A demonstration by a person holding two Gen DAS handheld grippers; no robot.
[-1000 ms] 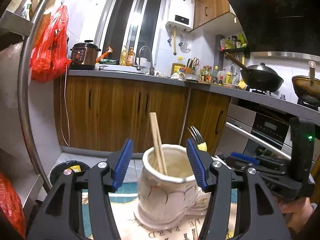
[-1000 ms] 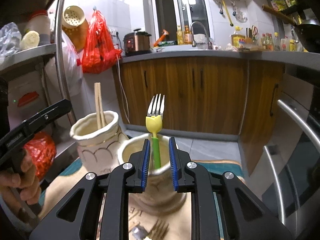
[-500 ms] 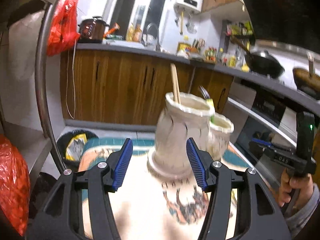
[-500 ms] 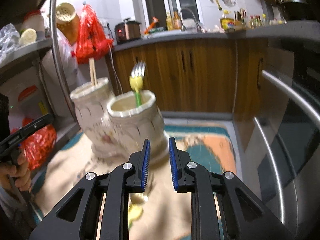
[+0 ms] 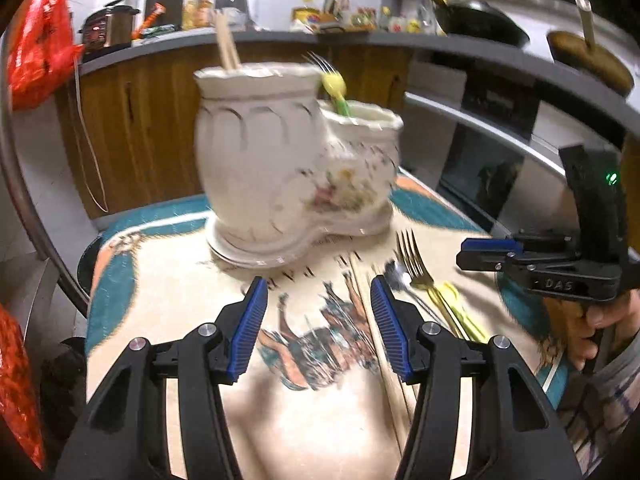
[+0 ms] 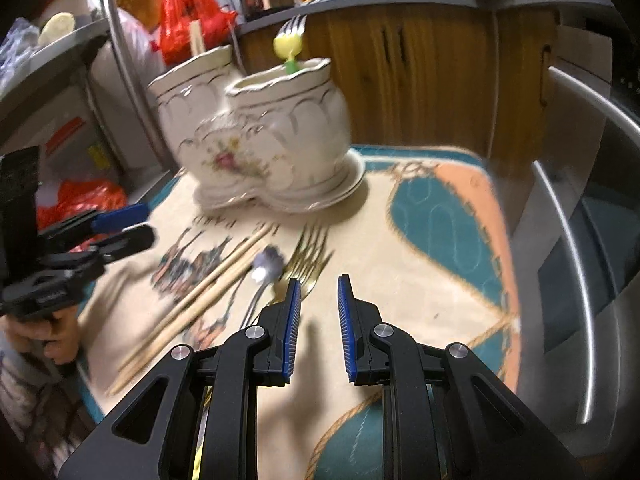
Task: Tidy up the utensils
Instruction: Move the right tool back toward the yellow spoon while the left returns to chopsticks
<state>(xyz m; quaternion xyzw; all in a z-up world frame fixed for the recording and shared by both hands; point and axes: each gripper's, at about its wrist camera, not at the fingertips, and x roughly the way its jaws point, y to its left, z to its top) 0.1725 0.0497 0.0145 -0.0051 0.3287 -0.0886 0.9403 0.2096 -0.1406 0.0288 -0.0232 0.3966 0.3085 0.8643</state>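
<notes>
the patterned table mat [image 6: 420,240] carries the white double-pot ceramic holder [image 5: 288,168] at its far end, chopsticks upright in the taller pot and a green-handled fork [image 5: 334,88] in the lower, apparently sorted by kind. loose chopsticks [image 6: 208,292], a gold fork [image 5: 416,264] and a spoon [image 6: 266,268] lie nearer, probably still unsorted. the left gripper [image 5: 318,320] is spread wide, the right gripper [image 6: 316,316] is narrowly parted, both empty; "das" on the right gripper's body is the only readable writing.
</notes>
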